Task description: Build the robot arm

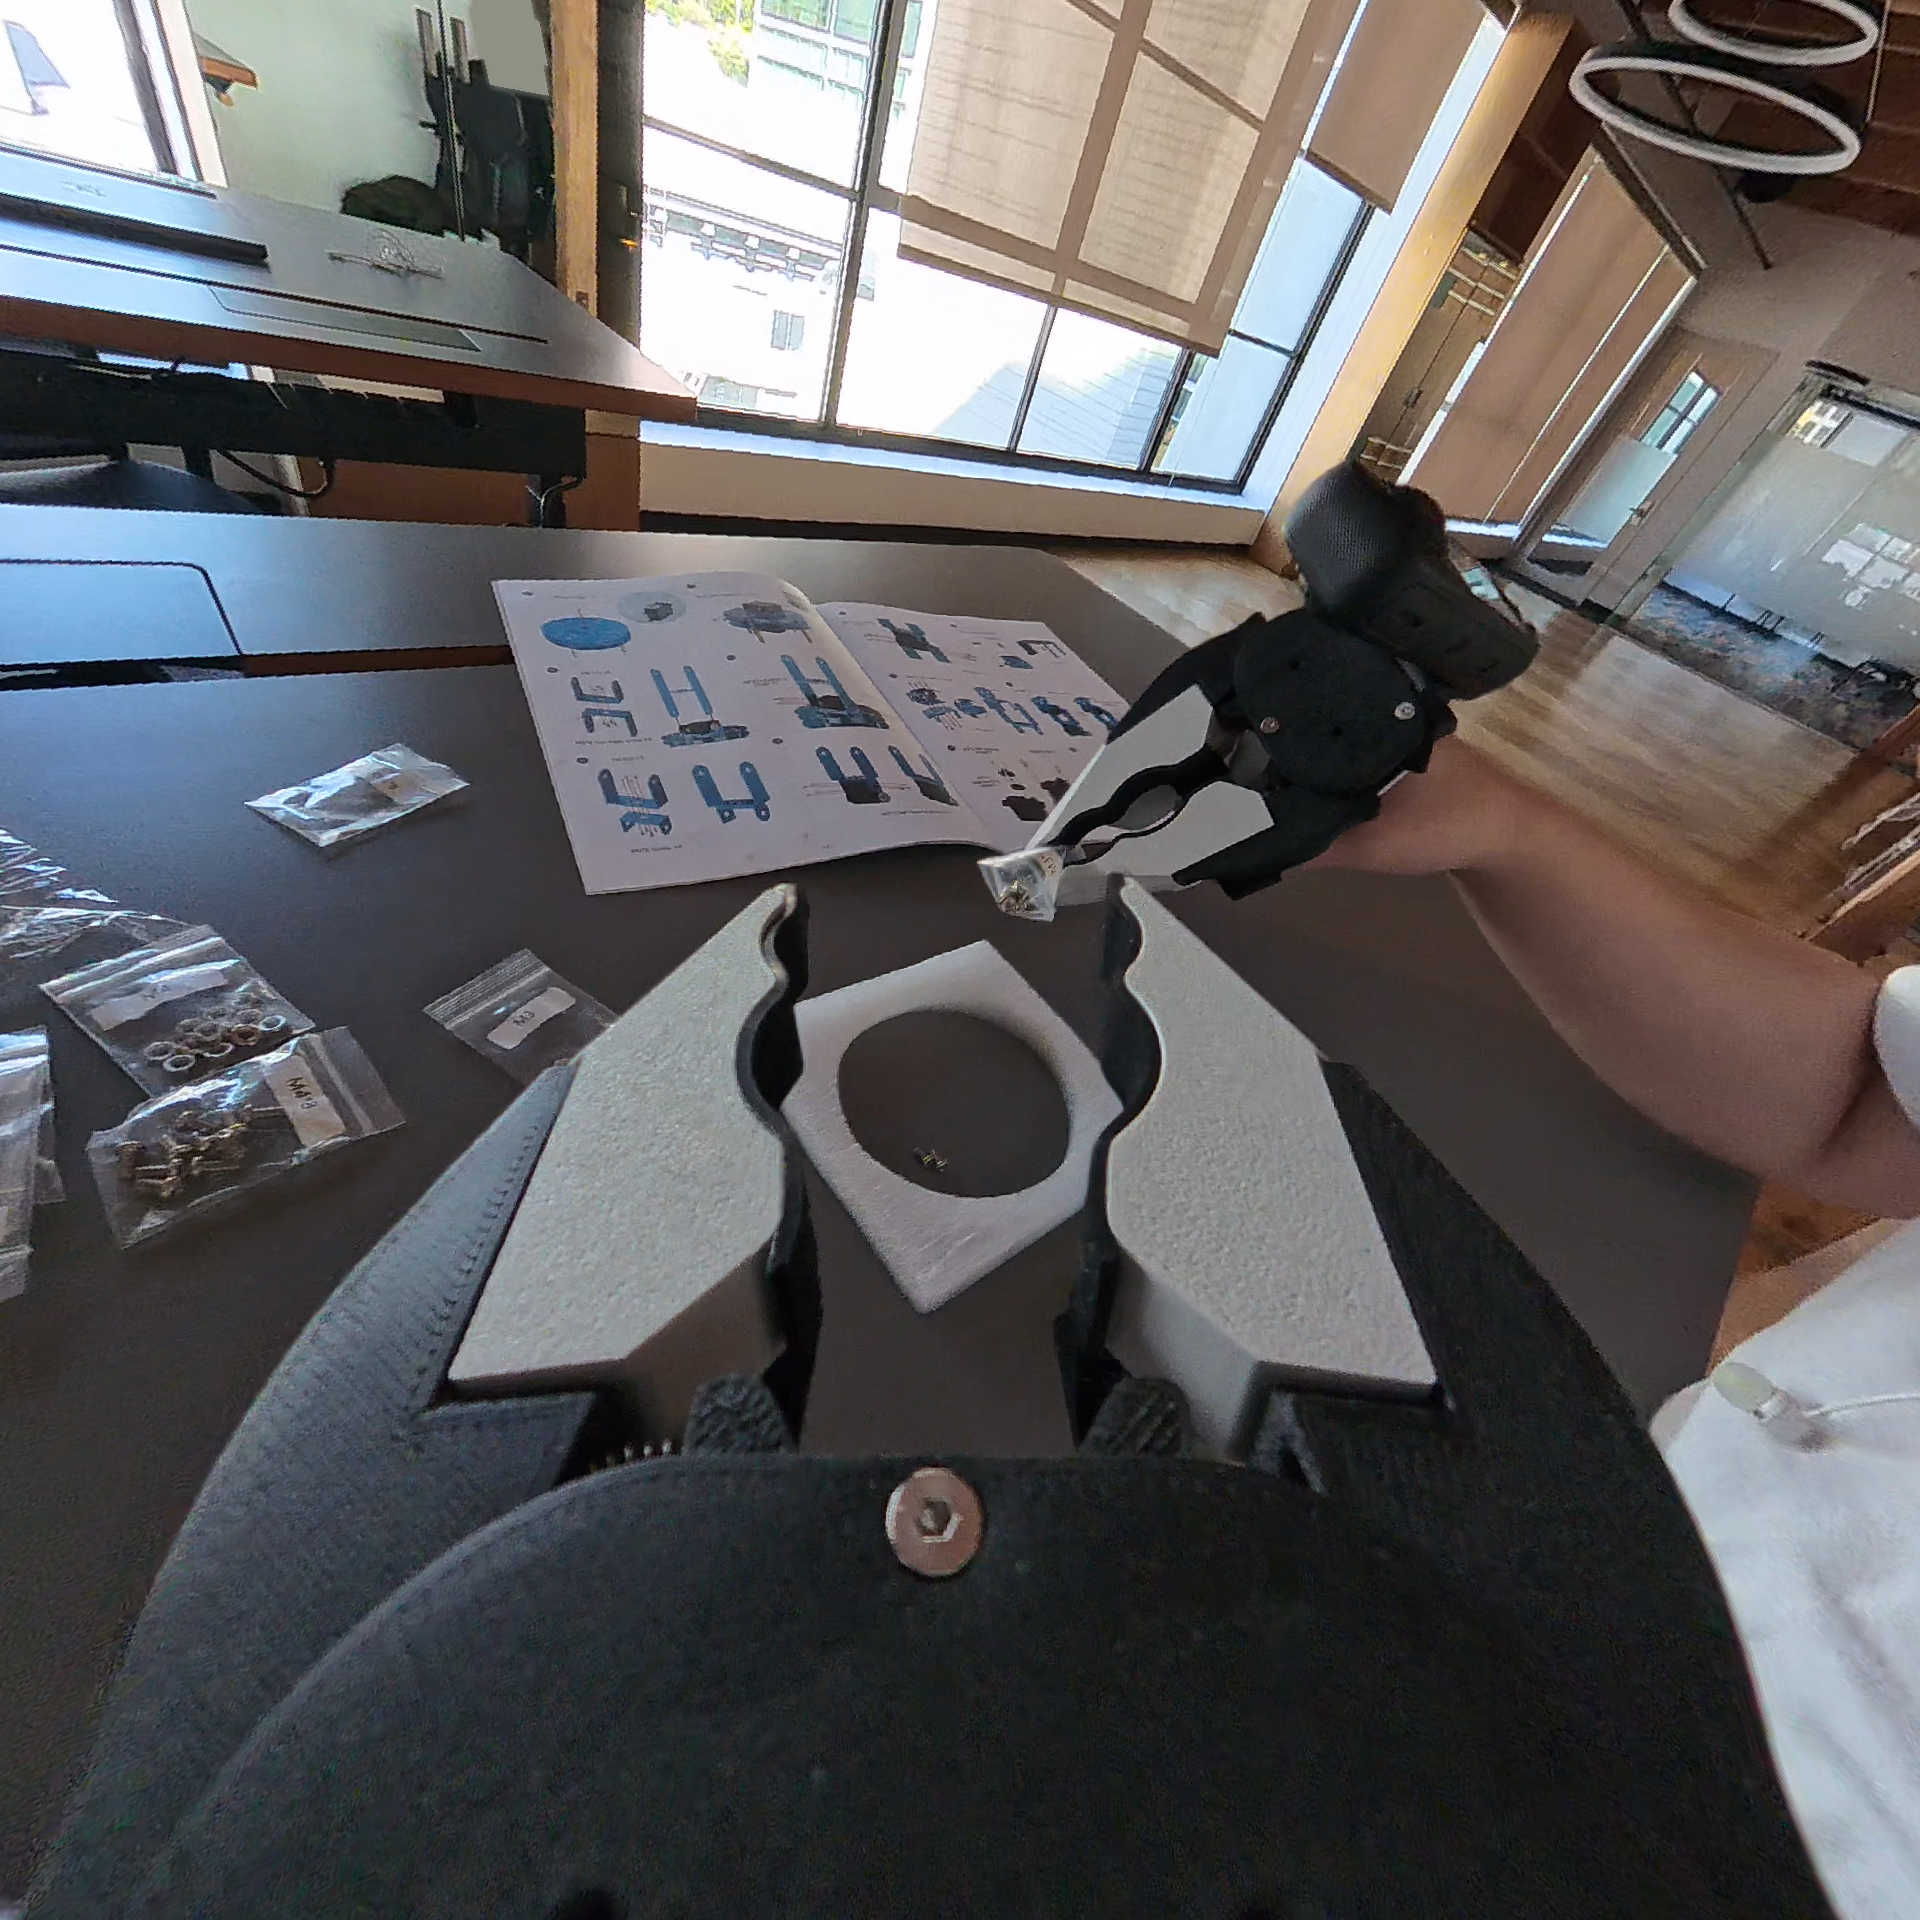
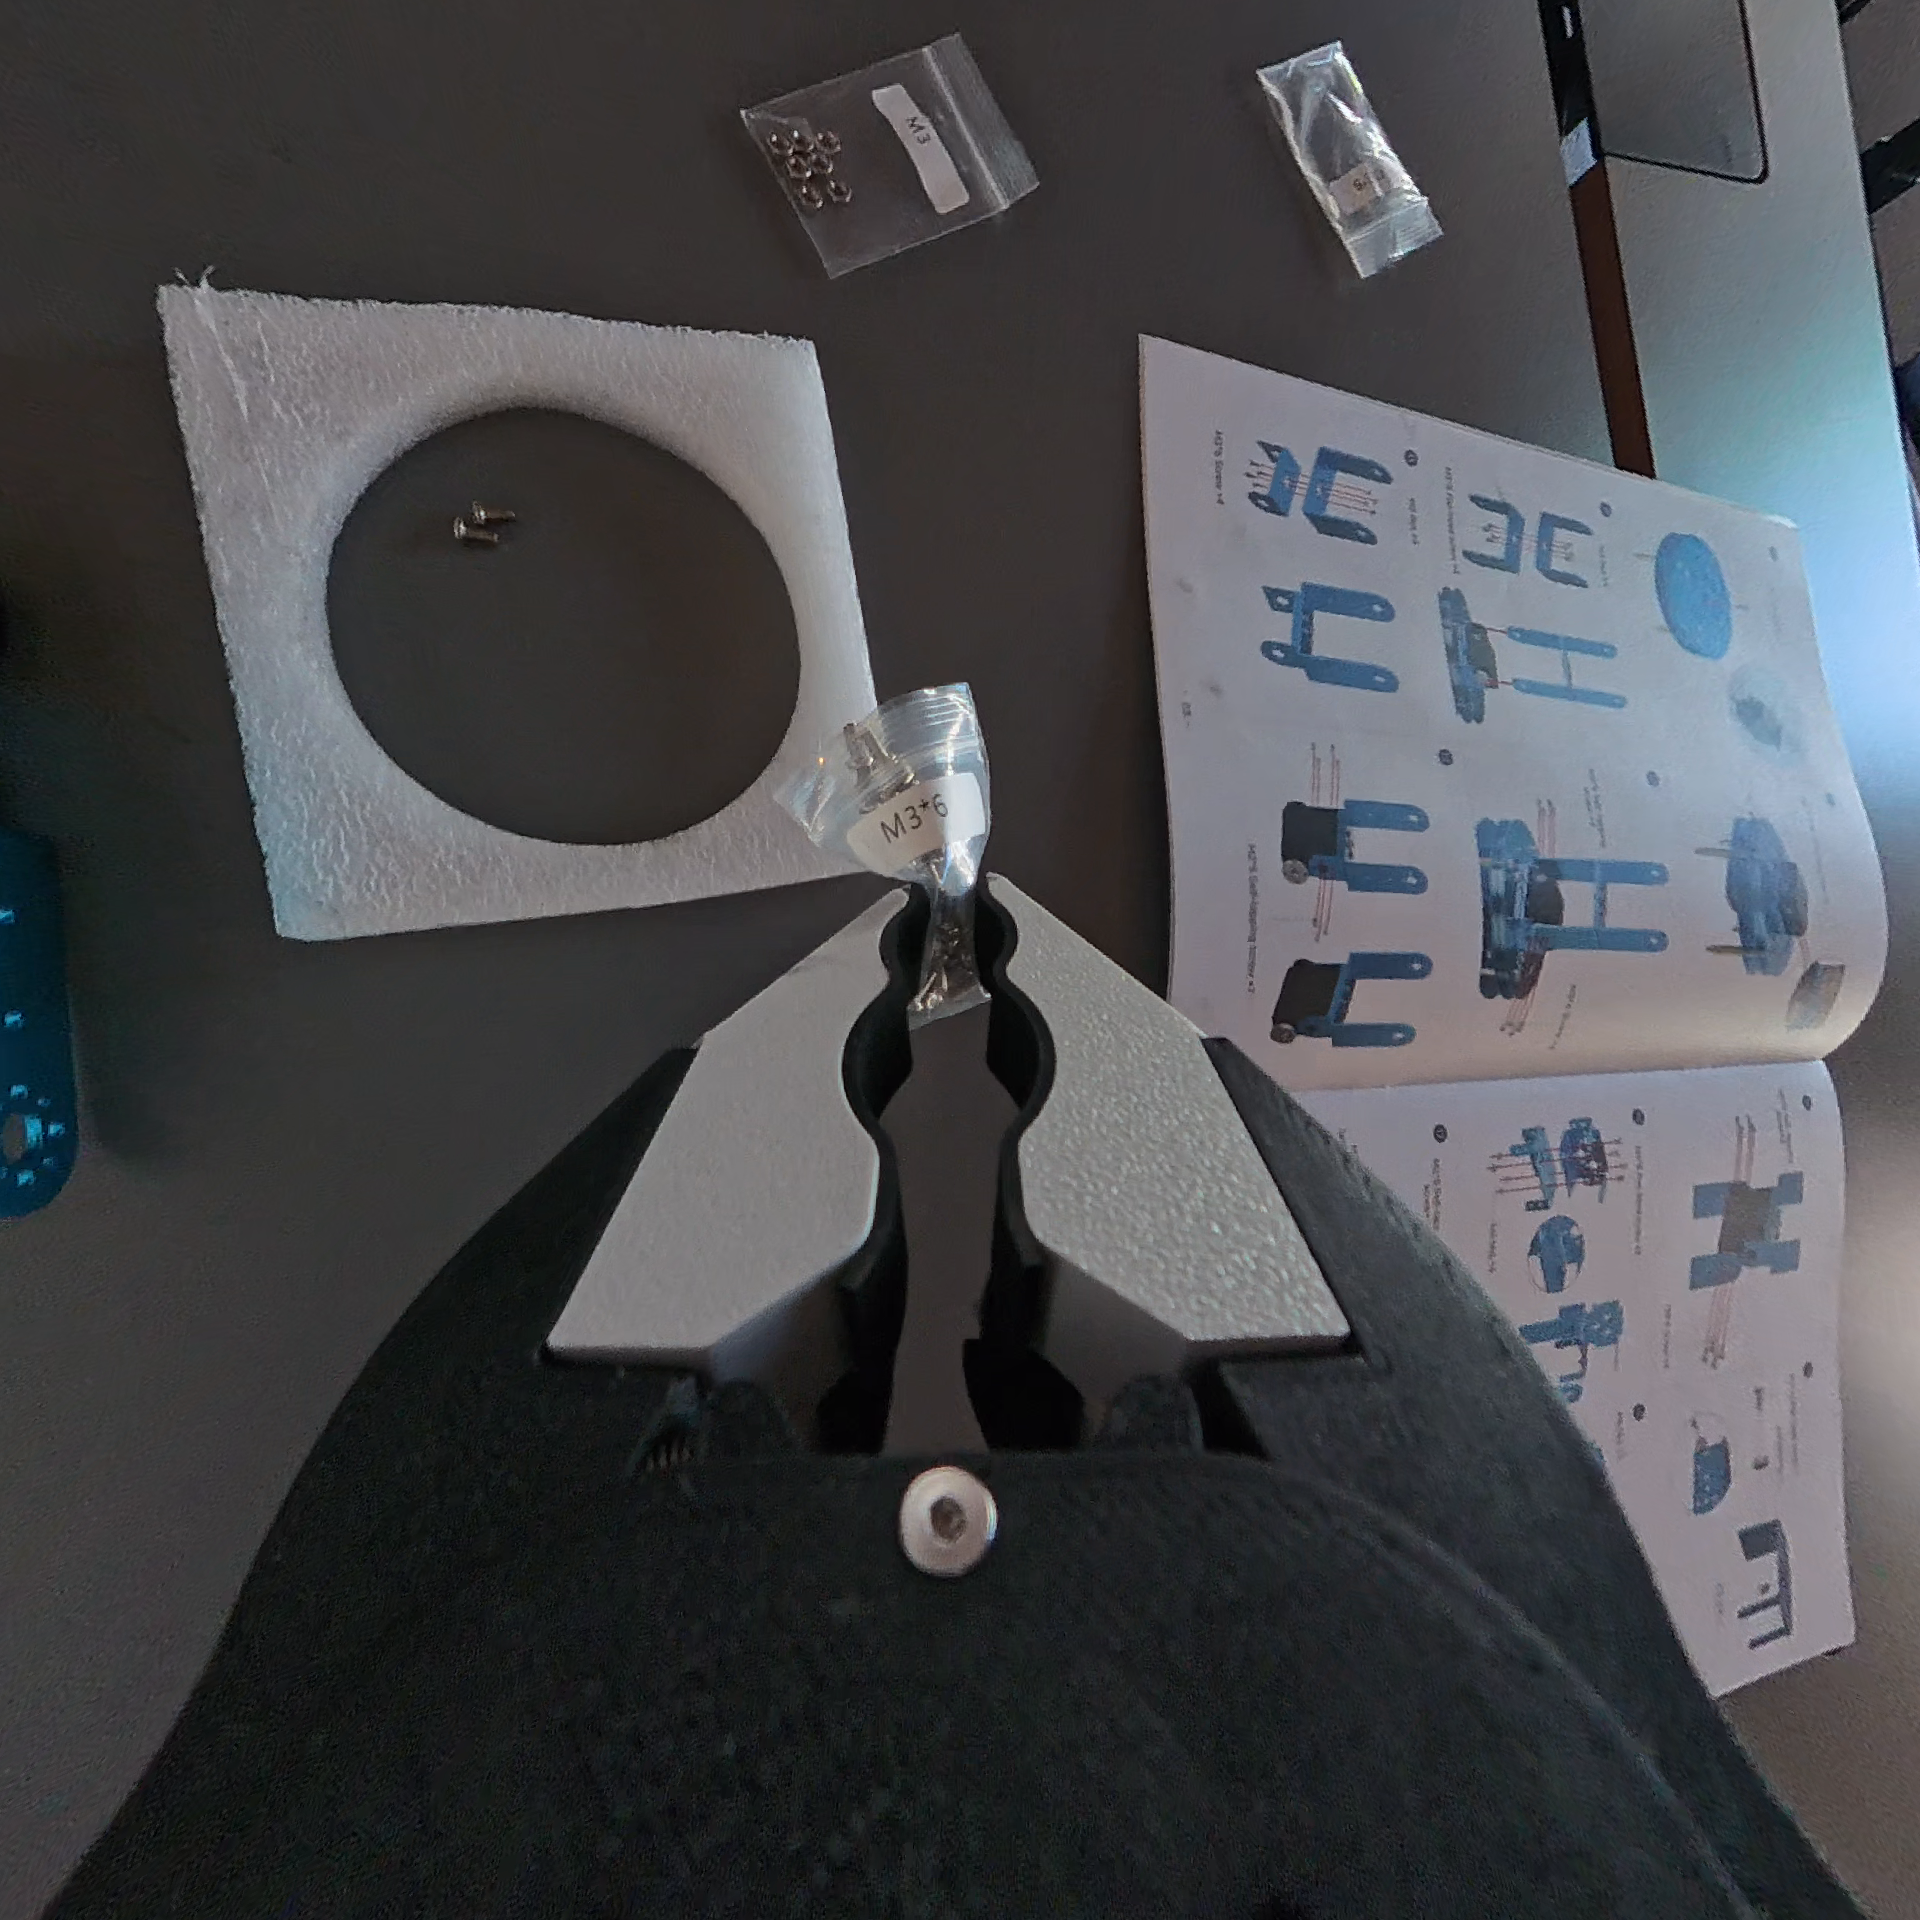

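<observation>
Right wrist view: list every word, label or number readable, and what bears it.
I do not quote writing; these bear it.
White label: small clear bag in the right tongs.
White label: clear bag of nuts.
Small sticker: farther clear bag, blurred.
Open booklet: captions too small.

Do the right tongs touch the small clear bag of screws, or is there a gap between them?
Touching. In the right wrist view, the right tongs are closed on the lower part of the small clear bag of screws; the bag's neck is squeezed between both tips, with no gap.
</observation>
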### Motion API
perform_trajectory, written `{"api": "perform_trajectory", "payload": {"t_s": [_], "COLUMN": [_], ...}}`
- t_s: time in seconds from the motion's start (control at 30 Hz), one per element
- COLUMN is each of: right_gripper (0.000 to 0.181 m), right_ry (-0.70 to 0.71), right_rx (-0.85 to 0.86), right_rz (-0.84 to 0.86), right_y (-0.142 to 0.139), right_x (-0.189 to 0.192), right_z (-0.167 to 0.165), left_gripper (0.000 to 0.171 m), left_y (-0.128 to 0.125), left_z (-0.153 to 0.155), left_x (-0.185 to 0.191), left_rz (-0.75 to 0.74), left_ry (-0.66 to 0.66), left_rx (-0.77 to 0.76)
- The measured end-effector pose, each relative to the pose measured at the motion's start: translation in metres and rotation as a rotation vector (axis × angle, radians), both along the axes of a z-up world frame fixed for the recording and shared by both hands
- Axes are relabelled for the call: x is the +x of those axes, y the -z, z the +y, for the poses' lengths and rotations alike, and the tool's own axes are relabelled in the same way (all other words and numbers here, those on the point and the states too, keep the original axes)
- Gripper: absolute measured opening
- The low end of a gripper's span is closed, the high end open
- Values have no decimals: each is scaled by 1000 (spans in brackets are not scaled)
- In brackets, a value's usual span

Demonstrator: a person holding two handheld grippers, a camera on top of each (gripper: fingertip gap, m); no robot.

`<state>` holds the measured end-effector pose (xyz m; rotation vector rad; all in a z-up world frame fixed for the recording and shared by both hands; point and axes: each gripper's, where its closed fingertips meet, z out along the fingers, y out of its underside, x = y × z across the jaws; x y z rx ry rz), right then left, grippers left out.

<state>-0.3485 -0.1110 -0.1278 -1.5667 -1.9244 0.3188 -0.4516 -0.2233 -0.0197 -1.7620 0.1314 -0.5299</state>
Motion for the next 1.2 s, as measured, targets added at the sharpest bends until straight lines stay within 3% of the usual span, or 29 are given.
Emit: {"api": "perform_trajectory", "payload": {"t_s": [0.1,0.4,0.57,0.77,1.0,1.2], "right_gripper": [7,7,7,7,7,7], "right_ry": [12,-10,-35,-46,-25,-33], "right_rx": [-7,-1,30,20,36,28], "right_rz": [19,-4,-13,4,-21,-40], "right_y": [-3,3,0,-9,-2,6], "right_x": [4,8,9,7,13,13], "right_z": [1,0,0,3,14,12], "left_gripper": [56,54,51,51,48,48], "left_y": [-15,-31,-20,-46,-60,-61], "left_z": [-2,-31,-71,-110,-104,-72], "left_x": [2,-22,-50,-66,-70,-49], "left_rz": [-87,-36,-79,-19,17,-87], "left_ry": [-15,-239,-418,-561,-598,-494], "left_rx": [24,-31,-178,-157,-191,-140]}}
